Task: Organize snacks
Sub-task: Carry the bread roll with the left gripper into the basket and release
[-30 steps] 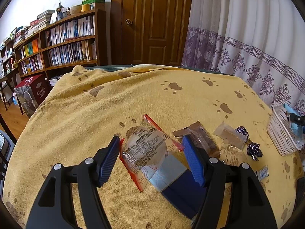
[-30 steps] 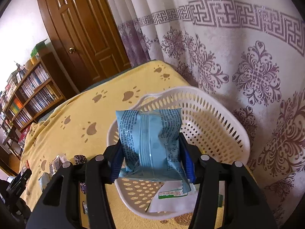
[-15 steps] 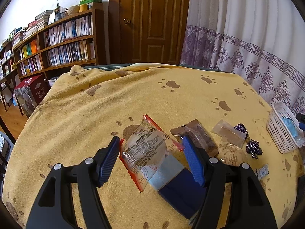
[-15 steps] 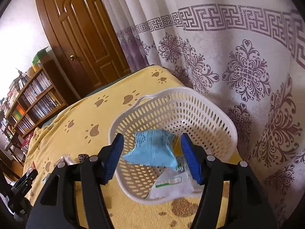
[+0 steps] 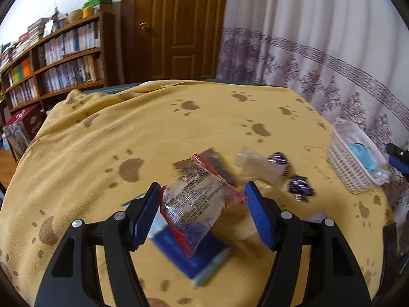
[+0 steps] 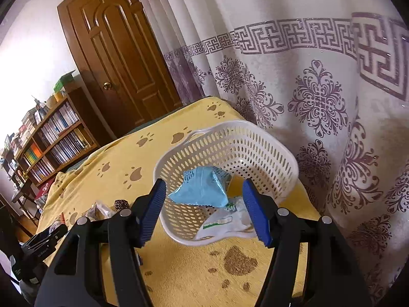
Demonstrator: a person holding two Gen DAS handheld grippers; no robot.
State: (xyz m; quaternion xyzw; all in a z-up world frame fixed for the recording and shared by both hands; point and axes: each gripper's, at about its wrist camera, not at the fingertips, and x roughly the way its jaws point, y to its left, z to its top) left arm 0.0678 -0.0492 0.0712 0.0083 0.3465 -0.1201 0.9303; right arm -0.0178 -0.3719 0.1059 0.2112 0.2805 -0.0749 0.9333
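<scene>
Gripping a clear, red-edged plastic snack packet (image 5: 196,204) in the left claw (image 5: 202,186), blue pads pressing on its two side corners, packet lifted off the yellow paw-print cloth (image 5: 179,128) covering the bench. Hovering over a flat dark blue packet (image 5: 194,253) lying near. Just beyond, lying loose on the cloth: a dark brown wrapper (image 5: 217,163), a clear rectangular packet (image 5: 258,166) and shiny purple sweets (image 5: 300,188) to its right. Standing at the far right by the curtain: a white perforated plastic basket (image 5: 345,168).

Holding the right claw (image 6: 203,182) open and empty, just near of the basket's rim. Lying inside the basket: a light blue snack packet (image 6: 202,192), resting on a white packet with green print (image 6: 222,223).
</scene>
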